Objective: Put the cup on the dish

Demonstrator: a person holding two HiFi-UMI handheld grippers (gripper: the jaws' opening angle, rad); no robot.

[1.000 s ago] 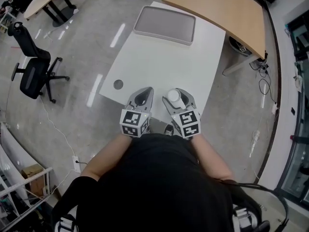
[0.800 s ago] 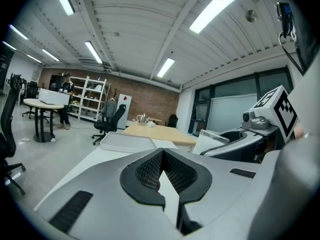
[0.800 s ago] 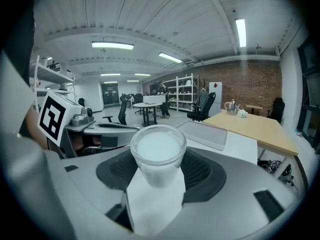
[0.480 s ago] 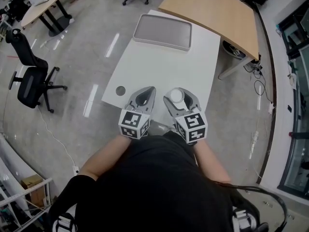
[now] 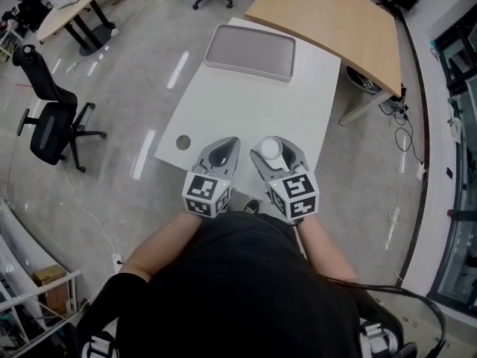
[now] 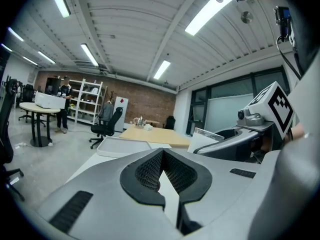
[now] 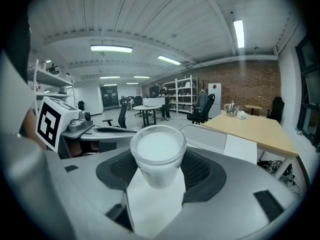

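Note:
A white cup (image 5: 270, 148) (image 7: 158, 151) sits between the jaws of my right gripper (image 5: 270, 143) (image 7: 158, 160), which is shut on it above the near edge of the white table (image 5: 246, 103). Its open top faces up. My left gripper (image 5: 221, 150) (image 6: 162, 152) hangs just left of it, shut with nothing in it; its tips meet and only the table shows through the gap behind them. The dish, a grey rectangular tray (image 5: 250, 52) (image 6: 122, 146) (image 7: 205, 136), lies empty at the table's far end, well beyond both grippers.
A round dark hole (image 5: 183, 142) marks the table's near left corner. A wooden desk (image 5: 335, 13) butts against the far right corner. An office chair (image 5: 48, 121) stands on the floor to the left. White tabletop stretches between the grippers and the tray.
The head view has shifted slightly. Both grippers stay by the table's near edge, and the cup stays in the right one.

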